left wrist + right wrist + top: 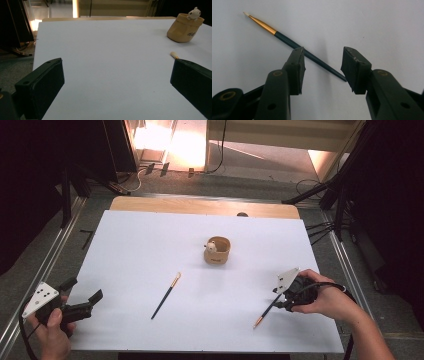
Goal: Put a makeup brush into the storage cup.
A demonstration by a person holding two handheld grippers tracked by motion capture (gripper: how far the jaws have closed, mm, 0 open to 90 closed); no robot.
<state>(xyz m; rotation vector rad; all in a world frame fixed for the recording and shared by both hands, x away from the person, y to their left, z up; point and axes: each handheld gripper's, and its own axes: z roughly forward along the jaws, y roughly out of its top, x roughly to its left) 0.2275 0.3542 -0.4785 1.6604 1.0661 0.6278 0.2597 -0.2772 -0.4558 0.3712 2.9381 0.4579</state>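
A white worktop is seen from above, with a person's forearms entering from the near edge. The right gripper is held low over a thin, dark-handled brush that lies flat near the right front corner of the worktop, its gold ferrule and pale tip pointing toward the near edge. In the right gripper view, the brush is seen lying slantwise between the two black jaws; the jaws are set partly apart, with a clear gap between them, and the handle's thin end lies close to one pad, though a firm clamp on it is not shown.

The left gripper is held at the left front corner of the worktop, its jaws spread wide with nothing between them. A second brush of the same kind lies near the middle of the worktop, well apart from both grippers. Behind it stands a small tan cup with a little white animal figure perched on its rim.
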